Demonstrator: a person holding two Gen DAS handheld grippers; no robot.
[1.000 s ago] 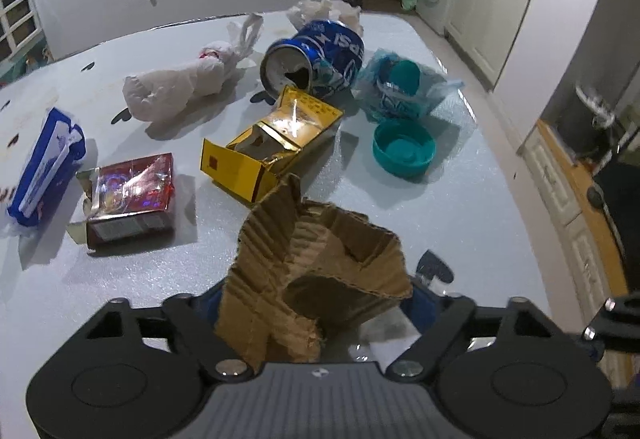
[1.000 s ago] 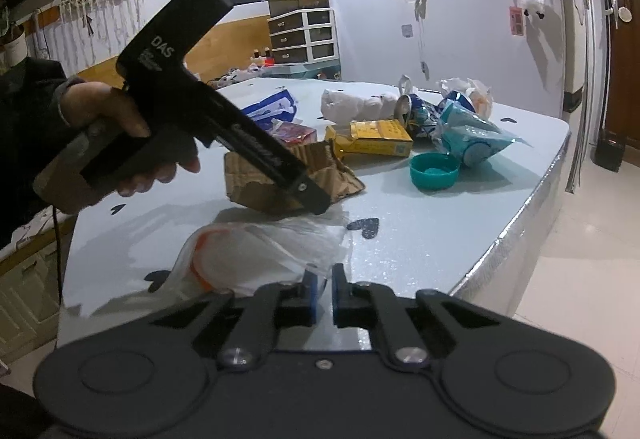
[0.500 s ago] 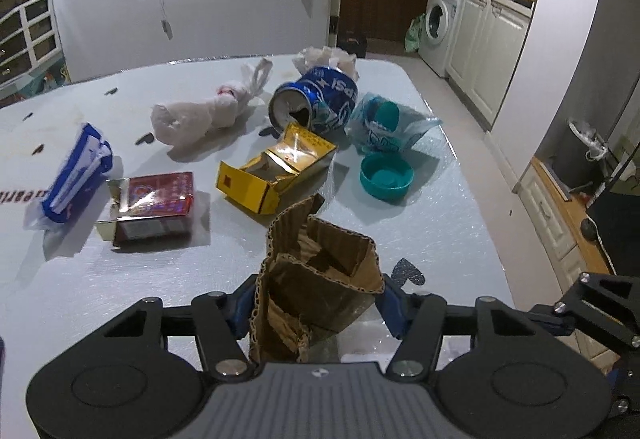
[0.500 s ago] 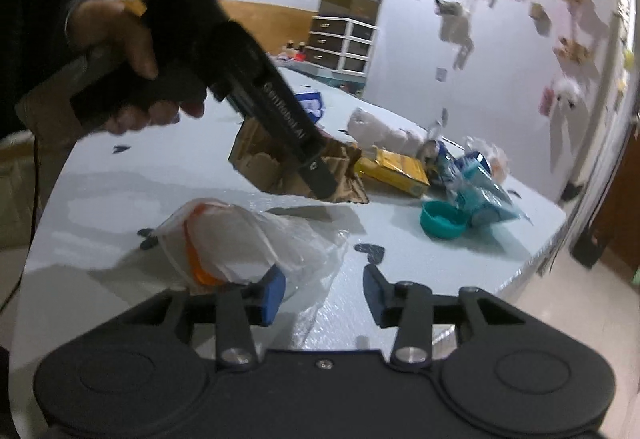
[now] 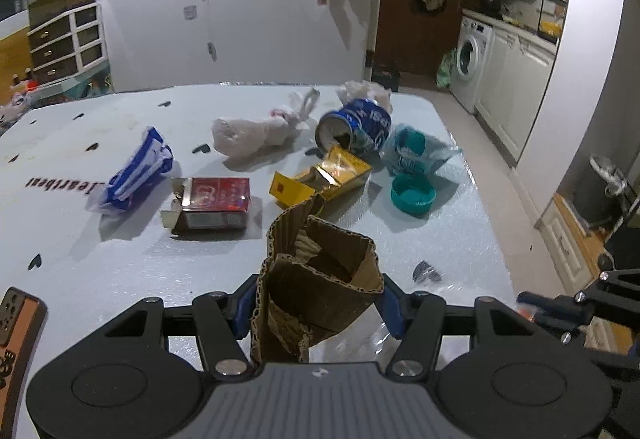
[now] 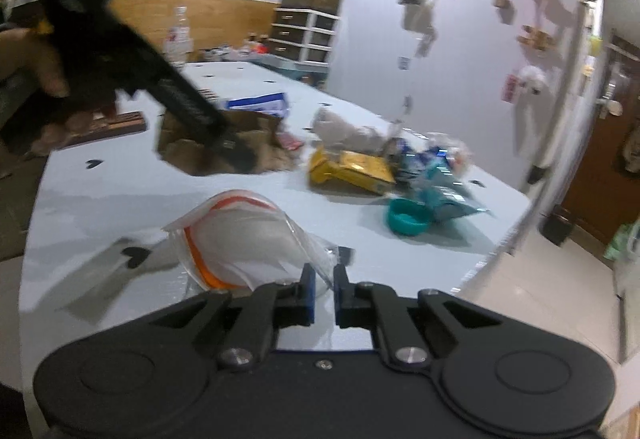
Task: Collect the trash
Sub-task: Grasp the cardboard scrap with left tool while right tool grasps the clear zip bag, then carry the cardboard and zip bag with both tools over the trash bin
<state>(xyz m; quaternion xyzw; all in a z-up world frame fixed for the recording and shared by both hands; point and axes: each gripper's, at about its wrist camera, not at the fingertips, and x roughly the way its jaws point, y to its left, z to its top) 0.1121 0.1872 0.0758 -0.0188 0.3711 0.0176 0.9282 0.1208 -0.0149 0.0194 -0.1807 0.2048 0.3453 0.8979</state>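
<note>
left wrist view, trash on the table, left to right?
Blue-and-white wrapper → red box → yellow box → teal lid. Left out: white bag, can and teal packet behind, whose places overlap these.

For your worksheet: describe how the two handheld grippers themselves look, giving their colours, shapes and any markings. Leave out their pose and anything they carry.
Both grippers are black plastic. Each has two round discs at the base, angled link arms with silver screw heads, and two fingers faced with blue pads: left gripper, right gripper. In the right wrist view, the left gripper's long black handle bears pale lettering, too blurred to read.
</note>
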